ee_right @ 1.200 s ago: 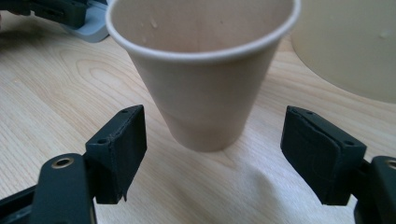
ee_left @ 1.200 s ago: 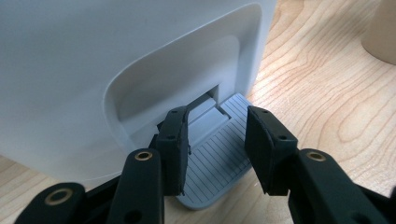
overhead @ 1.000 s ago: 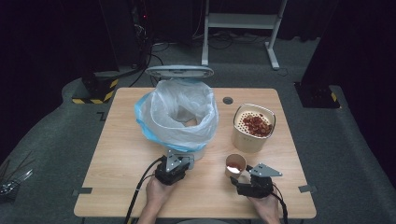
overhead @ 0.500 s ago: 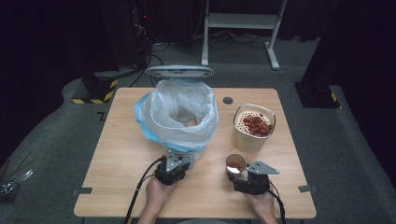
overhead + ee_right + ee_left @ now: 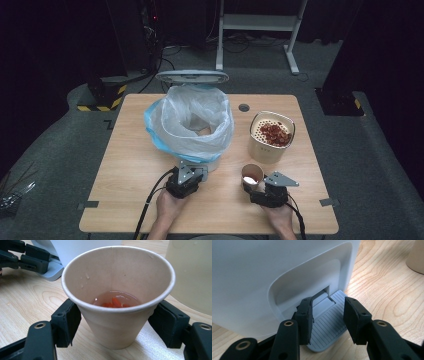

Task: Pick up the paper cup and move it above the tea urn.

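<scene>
A white pedal bin (image 5: 215, 162) lined with a clear bag (image 5: 190, 125) stands mid-table, its lid (image 5: 192, 77) up. My left gripper (image 5: 328, 315) rests on the bin's grey pedal (image 5: 329, 327); its jaws are a little apart, one on each side of the pedal's lever. A paper cup (image 5: 117, 315) with some liquid and red berries (image 5: 113, 303) stands on the table. My right gripper (image 5: 115, 322) has just been closing around it, and both pads now touch its sides. From above, the cup (image 5: 251, 173) sits just ahead of the right hand, with the right gripper (image 5: 252, 184) around it.
A beige container (image 5: 271, 137) with red berries on its perforated top stands behind the cup, close on the right. A round cable hole (image 5: 244, 107) lies behind the bin. Bare wood extends to the table's left edge (image 5: 100, 170).
The right gripper's jaws have drawn in against the paper cup. Both hands and the bin stay where they were.
</scene>
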{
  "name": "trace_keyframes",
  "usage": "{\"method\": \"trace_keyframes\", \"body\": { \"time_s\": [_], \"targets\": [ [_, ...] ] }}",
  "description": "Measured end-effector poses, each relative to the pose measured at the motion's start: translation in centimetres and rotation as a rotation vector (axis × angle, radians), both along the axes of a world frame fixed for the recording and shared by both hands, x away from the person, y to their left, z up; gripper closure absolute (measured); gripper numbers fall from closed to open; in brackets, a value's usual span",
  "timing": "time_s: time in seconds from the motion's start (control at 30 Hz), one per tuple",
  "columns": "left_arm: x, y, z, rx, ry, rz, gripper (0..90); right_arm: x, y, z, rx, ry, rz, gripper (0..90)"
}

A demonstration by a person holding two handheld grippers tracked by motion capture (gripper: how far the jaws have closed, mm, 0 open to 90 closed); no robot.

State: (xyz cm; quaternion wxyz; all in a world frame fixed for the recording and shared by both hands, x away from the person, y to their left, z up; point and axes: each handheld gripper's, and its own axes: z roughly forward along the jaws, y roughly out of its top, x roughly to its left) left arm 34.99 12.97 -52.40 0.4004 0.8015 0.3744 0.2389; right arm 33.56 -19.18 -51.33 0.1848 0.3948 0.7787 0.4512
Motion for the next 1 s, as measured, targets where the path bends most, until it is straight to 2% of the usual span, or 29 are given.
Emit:
{"method": "trace_keyframes", "body": {
  "time_s": [0.33,0.5,1.0],
  "targets": [
    [0.0,0.0,0.0,0.0,0.001,0.0,59.3,-0.1,0.1,0.0,-0.002,-0.015,-0.007,29.0],
    [0.0,0.0,0.0,-0.001,-0.001,0.001,59.3,-0.2,-0.1,0.2,-0.004,-0.038,-0.013,30.0],
    [0.0,0.0,0.0,0.0,-0.002,0.003,59.2,-0.3,-1.0,0.6,0.005,-0.042,-0.006,33.2]
  ]
}}
